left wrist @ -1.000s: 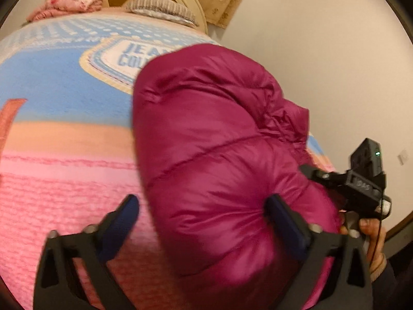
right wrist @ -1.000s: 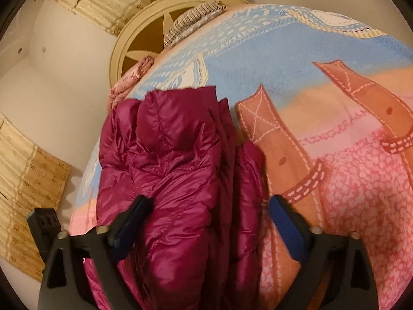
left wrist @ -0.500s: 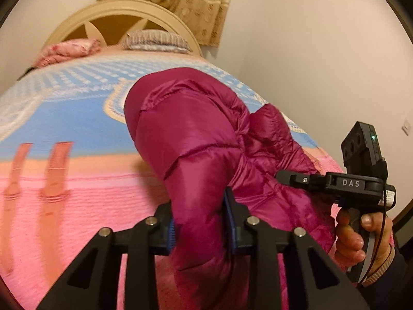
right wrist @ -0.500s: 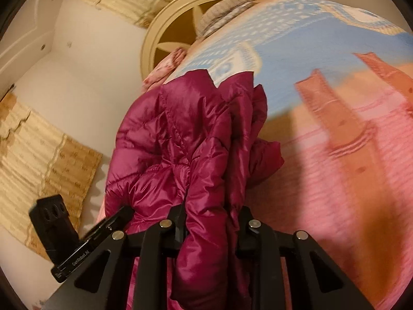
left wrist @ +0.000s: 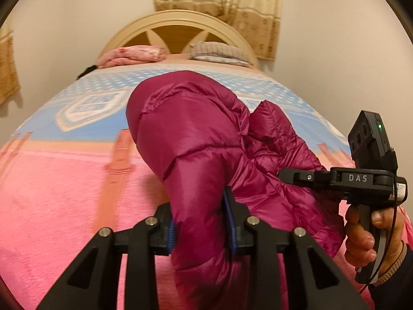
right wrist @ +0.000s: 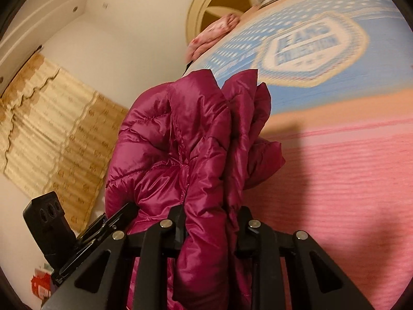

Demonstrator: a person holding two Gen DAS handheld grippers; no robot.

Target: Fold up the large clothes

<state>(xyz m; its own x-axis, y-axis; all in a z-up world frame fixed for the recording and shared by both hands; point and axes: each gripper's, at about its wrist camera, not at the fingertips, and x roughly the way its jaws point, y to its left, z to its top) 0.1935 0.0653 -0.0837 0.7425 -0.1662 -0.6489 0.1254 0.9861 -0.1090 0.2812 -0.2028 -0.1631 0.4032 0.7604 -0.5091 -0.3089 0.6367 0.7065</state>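
Bed blanket (left wrist: 64,180) is lying pink and bare leftward while left tool (left wrist: 201,228) and "DAS"-marked right tool (right wrist: 210,228) are both clamping the magenta jacket (left wrist: 196,139).

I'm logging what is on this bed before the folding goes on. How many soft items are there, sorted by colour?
Magenta quilted puffer jacket, clamped by the left tool and the right tool: 1
Pink floral folded bedding by the headboard: 1
Grey striped pillow by the headboard: 1
Pink, orange and blue printed bedspread: 1
Total: 4
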